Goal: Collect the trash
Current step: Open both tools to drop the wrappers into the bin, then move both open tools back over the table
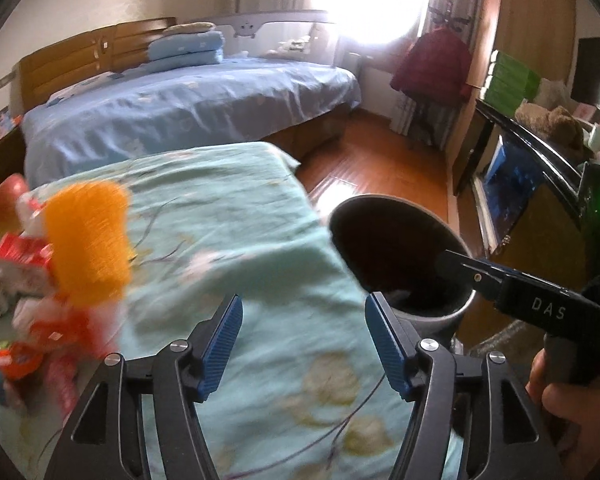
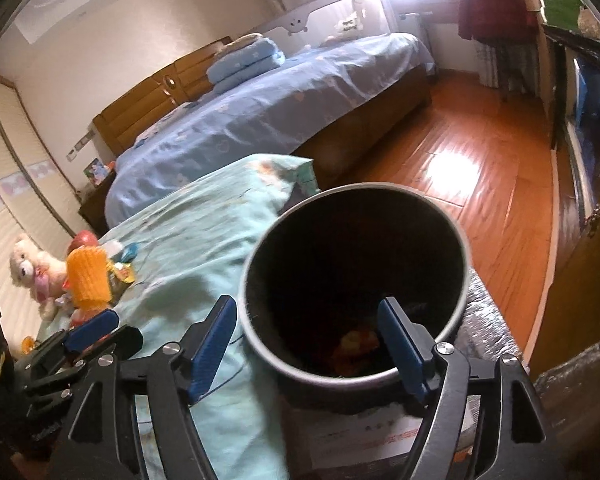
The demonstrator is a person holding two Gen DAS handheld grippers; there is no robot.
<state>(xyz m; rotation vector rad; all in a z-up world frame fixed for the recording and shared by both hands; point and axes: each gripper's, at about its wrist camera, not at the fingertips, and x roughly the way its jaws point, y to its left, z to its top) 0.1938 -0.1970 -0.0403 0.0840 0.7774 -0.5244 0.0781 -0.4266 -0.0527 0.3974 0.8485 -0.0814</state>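
A bedroom: a mint-green floral cloth point(image 1: 228, 216) covers the near surface, and beyond it stands a wide bed with a blue sheet point(image 1: 188, 108), folded blue bedding point(image 1: 186, 50) by its wooden headboard point(image 1: 92, 60). The wooden floor point(image 2: 480, 168) glares under a bright window, and a dark red coat point(image 1: 434, 68) hangs near the far wall. At the cloth's right edge stands a round, dark grey bin point(image 2: 356, 276), upright and open; at its bottom lies something orange and yellow point(image 2: 356, 346), too dim to name. The rest of the trash sits well apart at the cloth's left side: a blurred heap of red and white wrappers point(image 1: 24, 256) beside a bright orange ribbed thing point(image 1: 88, 240), with a red apple point(image 1: 6, 204) behind it and a white plush bear point(image 2: 32, 268) next to the pile. The left gripper point(image 1: 302, 344) hangs over bare cloth, its blue pads apart with nothing between them. The right gripper point(image 2: 312, 344) hovers at the bin's near rim, fingers spread and holding nothing, one pad over the bin's mouth, the other over the cloth.
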